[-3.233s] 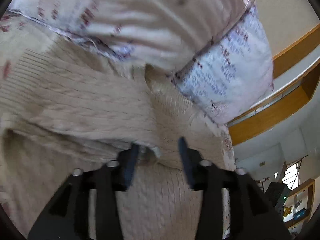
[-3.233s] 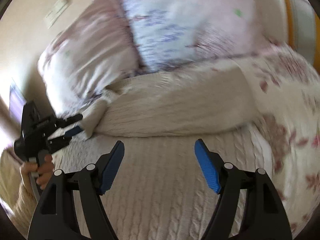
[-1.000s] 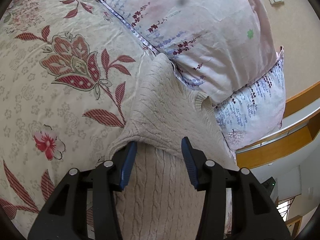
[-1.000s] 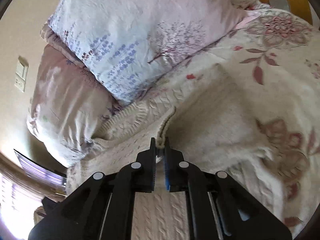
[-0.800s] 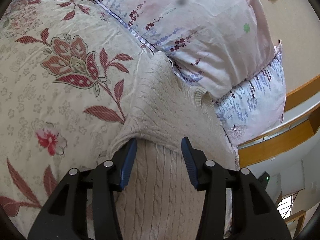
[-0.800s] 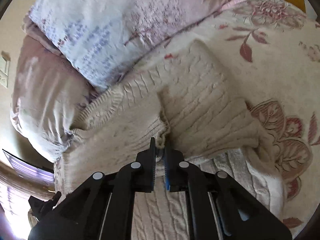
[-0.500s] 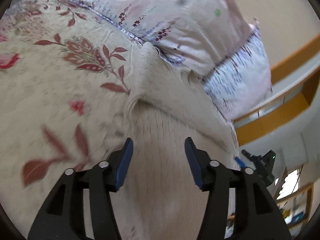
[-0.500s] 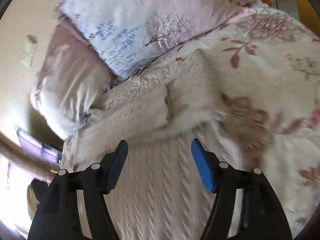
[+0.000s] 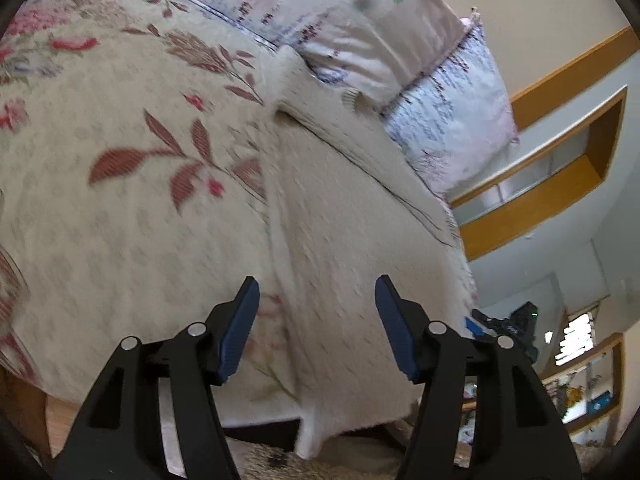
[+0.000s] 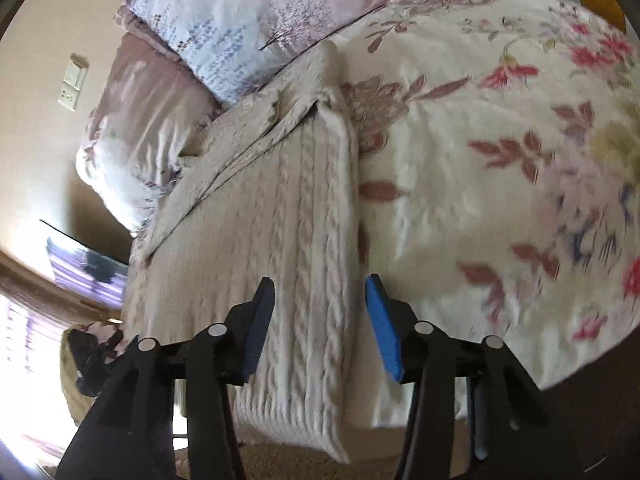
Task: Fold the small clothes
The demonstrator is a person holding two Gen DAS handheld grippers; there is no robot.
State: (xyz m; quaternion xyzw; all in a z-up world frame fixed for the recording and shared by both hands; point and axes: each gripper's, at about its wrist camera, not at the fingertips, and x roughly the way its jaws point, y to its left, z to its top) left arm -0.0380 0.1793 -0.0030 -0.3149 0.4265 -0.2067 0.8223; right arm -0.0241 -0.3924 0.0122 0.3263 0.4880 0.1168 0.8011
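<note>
A cream cable-knit sweater (image 10: 288,216) lies flat on the floral bedspread (image 10: 480,152), its sleeves folded across the chest near the pillows and its hem hanging over the bed's near edge. It also shows in the left wrist view (image 9: 360,232). My right gripper (image 10: 320,320) is open and empty, above the hem at the sweater's right side. My left gripper (image 9: 316,324) is open and empty, above the sweater's left side near the bed edge. The right gripper shows small at the right of the left wrist view (image 9: 474,325).
Pink and lavender floral pillows (image 9: 360,28) lie at the head of the bed, also in the right wrist view (image 10: 248,12). The bedspread (image 9: 100,152) stretches to the left. Wooden shelving (image 9: 560,184) stands beyond the bed. Carpet (image 10: 280,464) lies below the bed edge.
My right gripper let go of the folded sleeve and opened. Both grippers have drawn back from the chest area toward the hem and the bed's near edge.
</note>
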